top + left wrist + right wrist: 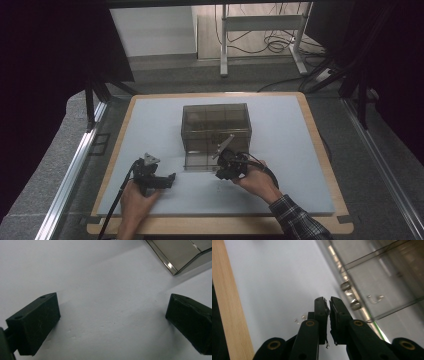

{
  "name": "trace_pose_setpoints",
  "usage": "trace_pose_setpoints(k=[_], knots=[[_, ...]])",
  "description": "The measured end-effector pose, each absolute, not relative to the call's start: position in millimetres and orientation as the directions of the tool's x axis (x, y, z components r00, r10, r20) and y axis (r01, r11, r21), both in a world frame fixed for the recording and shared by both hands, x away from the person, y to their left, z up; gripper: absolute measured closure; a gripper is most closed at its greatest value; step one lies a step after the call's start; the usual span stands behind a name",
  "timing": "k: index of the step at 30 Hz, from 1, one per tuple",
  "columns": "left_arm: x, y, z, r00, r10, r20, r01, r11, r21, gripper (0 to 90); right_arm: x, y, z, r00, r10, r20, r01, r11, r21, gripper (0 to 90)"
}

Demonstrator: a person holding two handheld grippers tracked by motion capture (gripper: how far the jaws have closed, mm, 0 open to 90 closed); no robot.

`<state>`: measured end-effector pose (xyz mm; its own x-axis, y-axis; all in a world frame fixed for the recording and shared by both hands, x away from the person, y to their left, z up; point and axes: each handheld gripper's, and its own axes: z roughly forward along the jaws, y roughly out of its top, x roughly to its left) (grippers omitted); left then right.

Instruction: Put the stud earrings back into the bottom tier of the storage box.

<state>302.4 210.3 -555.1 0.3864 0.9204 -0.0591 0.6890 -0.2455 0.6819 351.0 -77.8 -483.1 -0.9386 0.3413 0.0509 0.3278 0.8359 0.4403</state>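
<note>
- A pale grey mat (150, 125) is seen laid over a light wooden board (320, 145); a strip of bare wood is left exposed along the mat's edges.
- Near the front edge, the left black hand-held gripper (172, 180) is held low over the mat in the person's left hand (134, 199). In the left gripper view its jaws are set wide apart, nothing between them, bare mat (107, 305) beneath.
- The right black hand-held gripper (219, 175) is held in the right hand (257, 179), a plaid sleeve (297, 220) behind it. In the right gripper view the gripper (329, 301) has its jaws drawn nearly together, a thin slit left; no object is seen clamped.
- Mid-mat, a smoky translucent plastic box with inner dividers (216, 129) is standing upright; the right gripper is just beside its front right corner. The box wall (367, 282) is seen close beside the jaws, with small metal fittings (348, 296) at its lower edge.
- Open mat is left at both sides of the box and behind it.
- Beyond the board, grey carpeted floor (165, 75), metal rails (70, 170) at the sides, a white-legged table frame (224, 40) and loose cables (270, 42) are noted.
</note>
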Motion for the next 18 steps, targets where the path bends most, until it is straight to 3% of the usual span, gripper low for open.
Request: trace_pose_setpoints(k=[18], knots=[[302, 211, -555, 0.390, 0.919, -0.057, 0.690, -0.250, 0.680, 0.0, 331, -64, -507, -0.957, 0.286, 0.053, 0.283, 0.876, 0.389, 81.9]])
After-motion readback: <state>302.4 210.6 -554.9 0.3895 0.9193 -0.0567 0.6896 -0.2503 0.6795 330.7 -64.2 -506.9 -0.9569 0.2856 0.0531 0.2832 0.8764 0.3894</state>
